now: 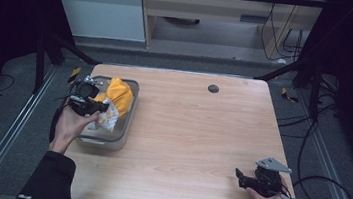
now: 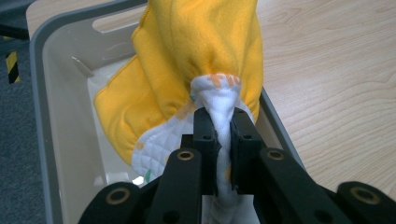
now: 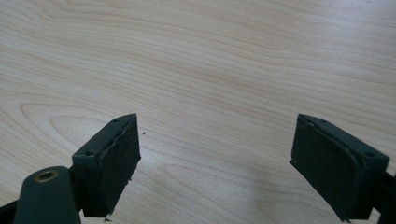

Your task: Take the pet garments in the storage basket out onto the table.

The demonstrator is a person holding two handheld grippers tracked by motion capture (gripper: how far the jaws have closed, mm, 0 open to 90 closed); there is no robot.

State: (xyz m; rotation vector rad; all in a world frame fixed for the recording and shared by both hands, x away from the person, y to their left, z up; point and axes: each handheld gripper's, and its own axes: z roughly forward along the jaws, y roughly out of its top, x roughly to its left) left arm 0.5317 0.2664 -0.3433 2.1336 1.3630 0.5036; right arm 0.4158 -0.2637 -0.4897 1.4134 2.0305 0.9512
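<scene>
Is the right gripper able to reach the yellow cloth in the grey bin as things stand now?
Probably yes: the right gripper stands open, with bare table between it and the yellow cloth over the grey bin; the left gripper already grips it.

No text, label, brand or number can be read here. The orange marks on the white quilted cloth (image 2: 219, 100) are too bunched to make out. A small white mark on the person's sleeve (image 1: 24, 196) is too tiny to read.

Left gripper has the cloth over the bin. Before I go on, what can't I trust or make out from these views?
- Bottom of the grey bin: in the left gripper view the yellow cloth and the left gripper cover much of it, so anything under the cloth is hidden.
- Cloth's lower end: cut off by the bottom edge there.
- Cloth's print: too small in the high view.
- Right gripper: open above bare table; whether it touches the wood cannot be told.
</scene>
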